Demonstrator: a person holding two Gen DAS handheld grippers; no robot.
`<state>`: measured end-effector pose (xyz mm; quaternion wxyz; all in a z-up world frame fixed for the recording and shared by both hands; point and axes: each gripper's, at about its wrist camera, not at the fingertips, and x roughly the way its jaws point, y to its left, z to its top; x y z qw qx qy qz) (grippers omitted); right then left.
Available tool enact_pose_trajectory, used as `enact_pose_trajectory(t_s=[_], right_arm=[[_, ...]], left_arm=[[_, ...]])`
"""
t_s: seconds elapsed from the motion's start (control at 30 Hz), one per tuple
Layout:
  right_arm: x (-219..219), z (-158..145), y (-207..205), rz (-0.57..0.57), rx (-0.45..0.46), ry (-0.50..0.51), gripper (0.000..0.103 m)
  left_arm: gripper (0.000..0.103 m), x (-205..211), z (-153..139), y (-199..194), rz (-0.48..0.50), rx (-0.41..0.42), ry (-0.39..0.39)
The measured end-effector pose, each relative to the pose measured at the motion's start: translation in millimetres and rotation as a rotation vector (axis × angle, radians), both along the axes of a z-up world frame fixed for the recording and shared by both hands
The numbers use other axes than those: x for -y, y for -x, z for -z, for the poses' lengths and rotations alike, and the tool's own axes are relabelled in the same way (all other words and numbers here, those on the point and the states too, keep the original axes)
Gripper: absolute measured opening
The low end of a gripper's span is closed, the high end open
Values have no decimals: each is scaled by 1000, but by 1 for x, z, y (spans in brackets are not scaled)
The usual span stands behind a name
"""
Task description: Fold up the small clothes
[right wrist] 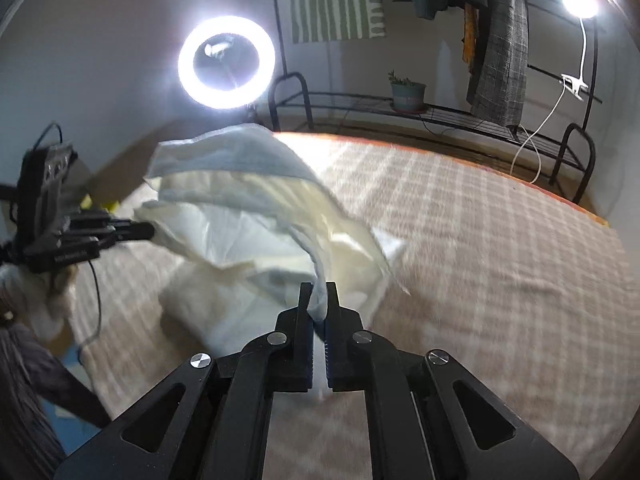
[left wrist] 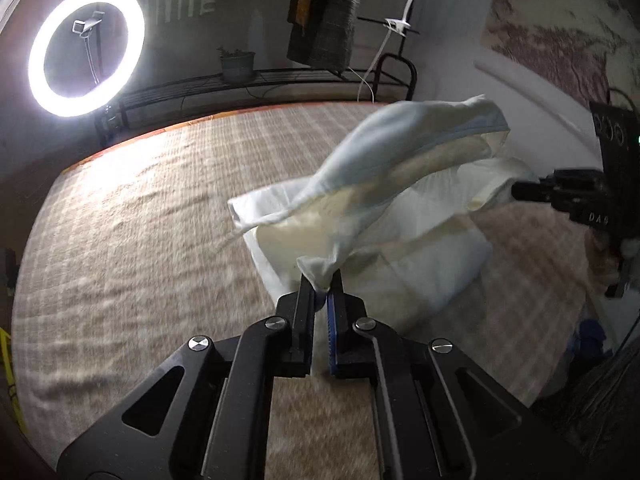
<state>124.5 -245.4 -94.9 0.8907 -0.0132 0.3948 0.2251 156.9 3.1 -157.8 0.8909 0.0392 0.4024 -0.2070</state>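
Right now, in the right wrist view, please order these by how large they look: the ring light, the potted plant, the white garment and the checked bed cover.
1. Checked bed cover
2. White garment, though it hangs near the camera, so it looks bigger
3. Ring light
4. Potted plant, far at the back, so its true size is unsure

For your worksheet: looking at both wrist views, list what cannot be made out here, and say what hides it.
- Pale white-and-cream cloth garment: its type is unreadable in both views; it hangs bunched and motion-blurred.
- White folded fabric on the checked beige bedcover: partly covered by the garment.
- The person: cut off by the frame edges.
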Motion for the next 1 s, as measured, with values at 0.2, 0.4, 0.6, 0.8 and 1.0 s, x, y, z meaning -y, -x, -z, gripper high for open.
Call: enact_pose_trajectory(t_s=[0.2,0.4,0.6,0.8,1.0], right_arm=[[20,-3,43,-9,-30,-11,6],[44,1,60,103,-111,-212,35],[48,42,34,266,-259,-363,46],[48,81,11,319,-387,-434,46],[48,102,-1,323,-456,-562,5]], left_arm=[[1,-24,0,47,11,-37,7],[38,-60,-1,38,-135,-146,221],[40,-66,32,5,-281,-295,414],[40,-52,62,-13,-289,-385,434],[5,-48,67,-17,-285,-406,440]])
